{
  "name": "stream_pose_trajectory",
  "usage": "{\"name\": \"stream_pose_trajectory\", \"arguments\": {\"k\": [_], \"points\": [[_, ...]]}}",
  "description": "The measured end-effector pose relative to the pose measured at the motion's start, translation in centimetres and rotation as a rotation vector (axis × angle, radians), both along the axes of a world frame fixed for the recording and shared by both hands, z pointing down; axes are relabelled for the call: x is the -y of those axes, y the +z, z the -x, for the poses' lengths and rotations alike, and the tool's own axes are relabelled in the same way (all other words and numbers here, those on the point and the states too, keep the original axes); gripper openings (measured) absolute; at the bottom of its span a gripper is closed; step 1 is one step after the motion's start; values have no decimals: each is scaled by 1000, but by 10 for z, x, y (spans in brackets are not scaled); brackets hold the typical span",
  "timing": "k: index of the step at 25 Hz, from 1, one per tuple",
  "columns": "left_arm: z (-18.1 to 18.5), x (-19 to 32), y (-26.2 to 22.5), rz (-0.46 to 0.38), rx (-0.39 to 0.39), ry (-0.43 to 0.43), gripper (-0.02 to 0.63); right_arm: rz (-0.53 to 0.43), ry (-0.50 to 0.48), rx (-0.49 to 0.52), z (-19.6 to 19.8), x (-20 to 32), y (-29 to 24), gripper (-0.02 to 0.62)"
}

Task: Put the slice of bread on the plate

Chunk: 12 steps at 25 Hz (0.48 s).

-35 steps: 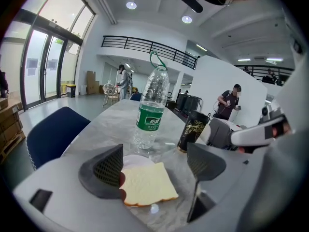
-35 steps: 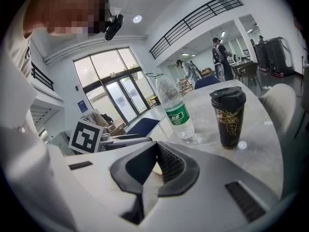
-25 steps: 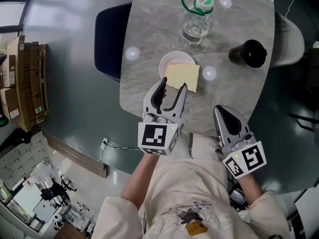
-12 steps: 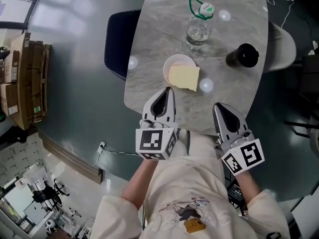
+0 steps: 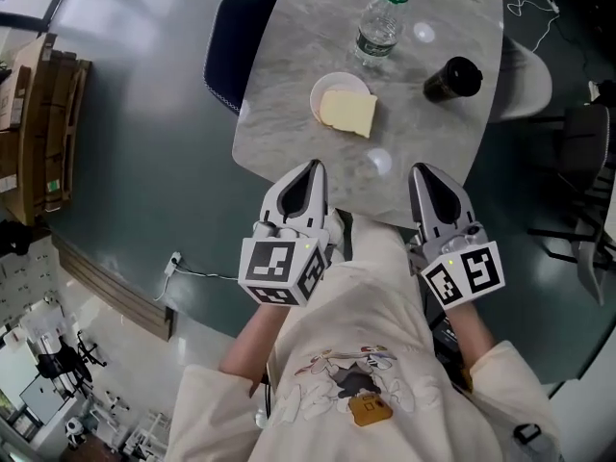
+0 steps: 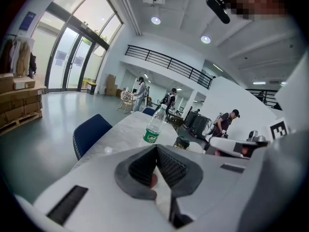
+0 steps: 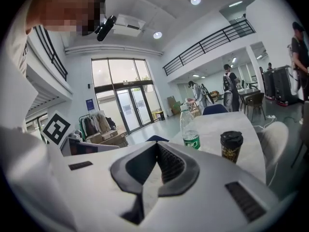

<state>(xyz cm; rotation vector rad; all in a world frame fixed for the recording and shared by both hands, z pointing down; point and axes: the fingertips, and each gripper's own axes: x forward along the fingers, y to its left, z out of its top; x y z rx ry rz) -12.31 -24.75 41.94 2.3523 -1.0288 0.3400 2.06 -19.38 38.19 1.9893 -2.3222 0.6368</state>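
Observation:
A pale yellow slice of bread point(image 5: 348, 113) lies across the right part of a small white plate point(image 5: 328, 89) on the grey marble table point(image 5: 289, 94). My left gripper point(image 5: 313, 168) is shut and empty, held above the table's near edge, short of the plate. My right gripper point(image 5: 421, 173) is shut too, with nothing in it, near the same edge further right. In the left gripper view the jaws point(image 6: 156, 149) meet at their tips; the right gripper view shows the same point(image 7: 157, 146).
A clear water bottle point(image 5: 379, 22) with a green label stands beyond the plate, and a dark lidded cup point(image 5: 452, 79) stands to its right. A blue chair point(image 5: 227, 46) is at the table's left, a white one point(image 5: 525, 80) at its right. People stand far off point(image 6: 142, 88).
The left gripper let go of the bread, shut, and drew back from the plate toward the table's near edge. Both grippers rose. The bread stays on the plate.

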Motion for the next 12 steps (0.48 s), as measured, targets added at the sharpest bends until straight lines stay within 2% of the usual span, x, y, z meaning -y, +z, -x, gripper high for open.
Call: {"name": "stream_pose_trajectory", "arguments": {"k": [5, 9, 12], "points": [[17, -29, -21, 2, -17, -69, 11, -5, -28, 14, -8, -17, -17, 5], [-6, -74, -33, -12, 42, -34, 11, -15, -81, 50, -12, -47, -31, 5], [-26, -118, -36, -1, 49, -38, 11, -38, -137, 34, -25, -83, -40, 5]]}}
